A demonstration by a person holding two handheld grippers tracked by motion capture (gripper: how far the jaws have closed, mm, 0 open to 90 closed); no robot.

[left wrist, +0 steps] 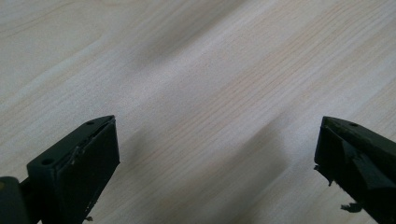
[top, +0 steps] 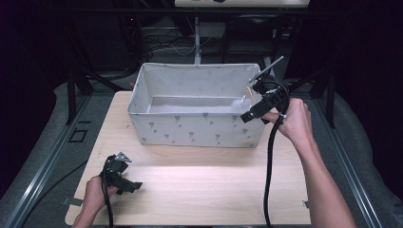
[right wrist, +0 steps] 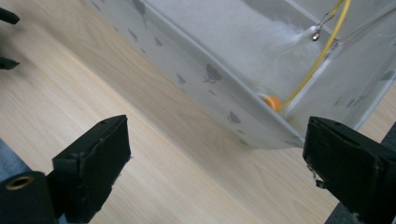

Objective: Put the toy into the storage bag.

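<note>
Drop-off step looks done: right gripper (right wrist: 217, 154) hangs by the fabric bin's (top: 190, 130) right end, jaws wide, nothing btwn them. A feather wand toy (right wrist: 299, 44), w/ thin yellow rod and white fluff, lies inside the soft printed bin. Left gripper (left wrist: 217, 161), agape and empty, over the pale woodgrain table (top: 204, 190). Next probably: pull right hand clear w/o snagging the rod.

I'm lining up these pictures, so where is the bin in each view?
High view: bin at the far middle of the tabletop.
Left gripper view: bare tabletop straight ahead.
Right gripper view: bin across the upper middle and right, its patterned wall slanting down to the right.
Shared landmark: the pale wood tabletop.
</note>
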